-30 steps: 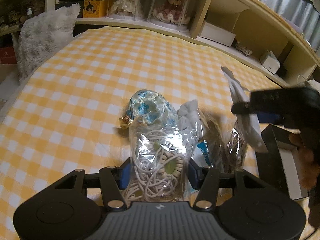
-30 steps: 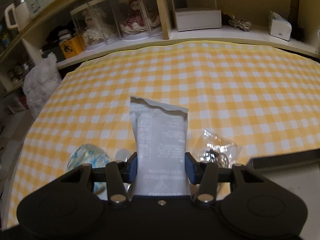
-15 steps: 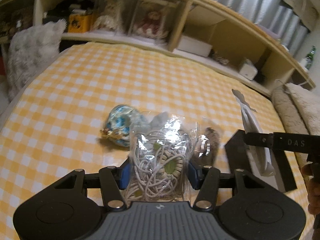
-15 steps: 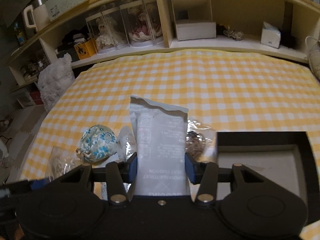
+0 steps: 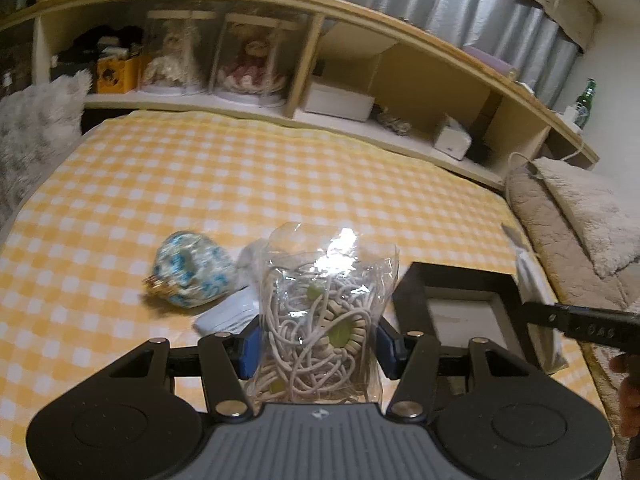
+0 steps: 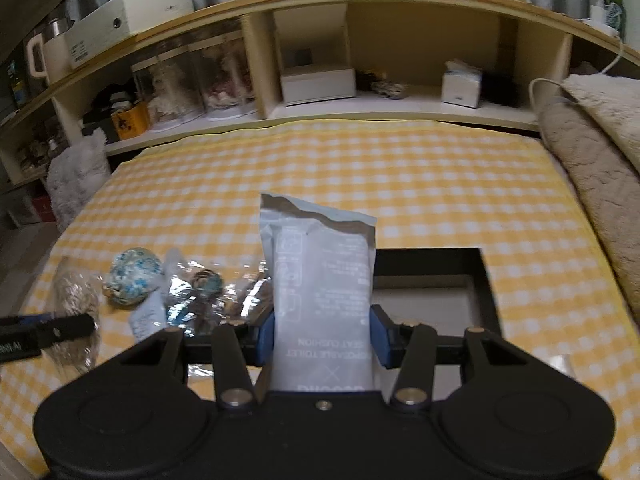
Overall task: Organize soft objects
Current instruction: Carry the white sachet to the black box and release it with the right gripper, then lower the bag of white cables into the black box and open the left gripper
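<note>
Left fingers: the blue pads of the left gripper [image 5: 318,346] are closed part-way on a clear bag of cords [image 5: 324,316], one pad pressing each side; the bag stands upright between them, lifted off the bed.
Right fingers: the right gripper [image 6: 322,334] clamps a grey sachet [image 6: 320,276] in the same manner, both pads touching its sides, the printed face toward the camera and its torn top edge pointing away.
Black box: an open black box [image 6: 476,280] with a pale floor lies on the bed just behind and to the right of the sachet; in the left view the same box [image 5: 460,280] sits just right of the bag of cords.
Loose items: a blue floral pouch [image 5: 192,268] lies on the checked cover left of the held bag, with a pale flat packet [image 5: 228,312] beside it; in the right view crinkled clear bags [image 6: 192,292] are heaped between the pouch and the sachet.
Bed: a yellow-and-white checked bed cover [image 6: 400,168] spreads beneath everything.
Far edge: a wooden headboard shelf [image 6: 400,104] holds boxes and cased dolls; folded fleece blankets [image 5: 580,208] lie along the right side.
</note>
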Demonstrator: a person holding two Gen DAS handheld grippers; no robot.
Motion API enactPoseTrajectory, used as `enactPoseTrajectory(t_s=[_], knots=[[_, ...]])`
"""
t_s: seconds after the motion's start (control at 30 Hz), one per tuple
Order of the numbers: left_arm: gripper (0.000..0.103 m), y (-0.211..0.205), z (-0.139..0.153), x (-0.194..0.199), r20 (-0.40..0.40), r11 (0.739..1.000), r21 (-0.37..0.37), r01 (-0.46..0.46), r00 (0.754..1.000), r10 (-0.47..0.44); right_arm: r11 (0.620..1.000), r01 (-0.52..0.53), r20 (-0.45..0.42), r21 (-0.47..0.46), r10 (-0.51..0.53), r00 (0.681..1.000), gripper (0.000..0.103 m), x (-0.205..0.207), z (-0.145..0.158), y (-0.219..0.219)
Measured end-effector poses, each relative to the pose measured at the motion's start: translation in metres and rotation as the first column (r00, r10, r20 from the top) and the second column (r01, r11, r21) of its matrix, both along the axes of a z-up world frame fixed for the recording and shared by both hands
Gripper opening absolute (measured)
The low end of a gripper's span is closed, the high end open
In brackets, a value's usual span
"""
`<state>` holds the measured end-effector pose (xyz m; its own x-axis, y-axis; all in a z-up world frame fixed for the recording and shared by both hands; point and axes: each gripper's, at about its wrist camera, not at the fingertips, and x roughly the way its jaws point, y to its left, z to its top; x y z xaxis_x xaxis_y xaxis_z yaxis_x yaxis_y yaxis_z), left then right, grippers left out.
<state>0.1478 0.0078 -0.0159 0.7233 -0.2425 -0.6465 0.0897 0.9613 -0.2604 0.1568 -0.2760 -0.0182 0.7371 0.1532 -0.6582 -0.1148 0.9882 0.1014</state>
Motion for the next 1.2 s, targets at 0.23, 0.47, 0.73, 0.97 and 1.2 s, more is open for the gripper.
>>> enactPoseTrajectory(t_s=[0.23,0.47,0.73,0.97,1.2], knots=[[0.056,-0.059,0.01,0.01,0.008,0.997,-0.041,0.07,0.998,-0.07,0.999,0.048,0.015,0.019,-0.048,0.999,0.049,0.0,-0.006,-0.036],[0.056,-0.123,0.002,0.032,-0.01,0.986,-0.099,0.135,0.991,-0.137,0.995,0.09,-0.028,0.046,-0.088,0.996,0.049,0.017,-0.03,-0.065],[0.056,-0.166,-0.033,0.061,-0.103,0.978,-0.173,0.114,0.986,-0.134,0.997,0.069,-0.098,0.018,-0.067,0.993,0.049,0.04,-0.062,-0.068],[0.056,-0.17,-0.05,0.075,-0.146,0.98,-0.183,0.082,0.983,-0.11,0.994,0.088,-0.128,-0.069,-0.096,0.987,0.055,0.056,-0.08,-0.071],[0.056,-0.169,-0.056,0.082,-0.16,0.982,-0.175,0.074,0.982,-0.103,0.995,0.082,-0.153,-0.057,-0.09,0.984,0.057,0.054,-0.079,-0.079]])
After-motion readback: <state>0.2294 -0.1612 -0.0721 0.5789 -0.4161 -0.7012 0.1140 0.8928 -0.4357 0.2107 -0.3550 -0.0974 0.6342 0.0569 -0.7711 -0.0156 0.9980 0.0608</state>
